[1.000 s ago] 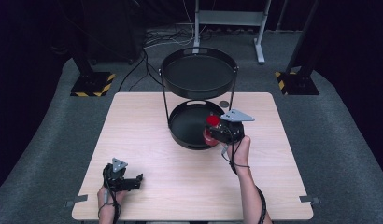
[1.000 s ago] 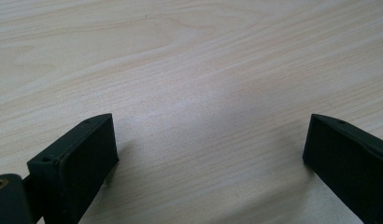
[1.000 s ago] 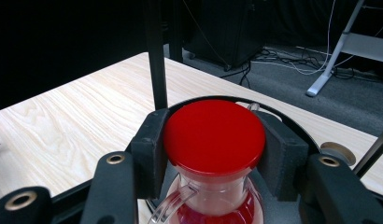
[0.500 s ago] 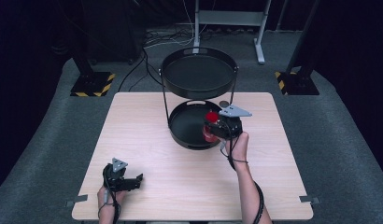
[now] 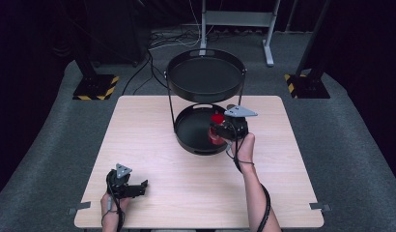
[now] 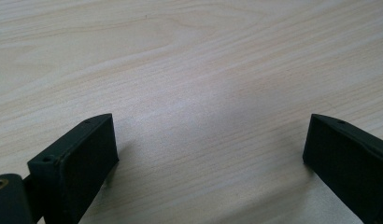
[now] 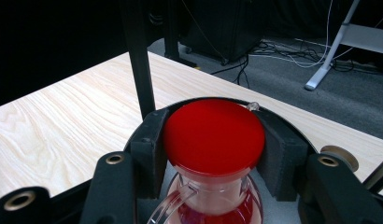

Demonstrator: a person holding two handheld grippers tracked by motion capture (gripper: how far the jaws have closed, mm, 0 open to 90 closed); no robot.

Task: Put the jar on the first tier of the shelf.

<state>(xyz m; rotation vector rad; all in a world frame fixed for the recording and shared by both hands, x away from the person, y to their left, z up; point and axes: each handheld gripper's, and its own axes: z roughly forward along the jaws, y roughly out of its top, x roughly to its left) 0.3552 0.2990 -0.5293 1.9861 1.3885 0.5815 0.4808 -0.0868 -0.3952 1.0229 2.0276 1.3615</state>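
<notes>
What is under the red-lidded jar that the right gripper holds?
The lower black tray of the two-tier stand lies under the jar, which the right gripper clamps below the red lid. Whether its base touches the tray is hidden.

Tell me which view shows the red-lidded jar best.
The right gripper view: the red-lidded jar sits close up, its lid, clear handle and red contents plain, with the right hand-held gripper shut on its neck. The high view shows it as a small red spot over the lower tray. The left gripper view looks at bare table.
</notes>
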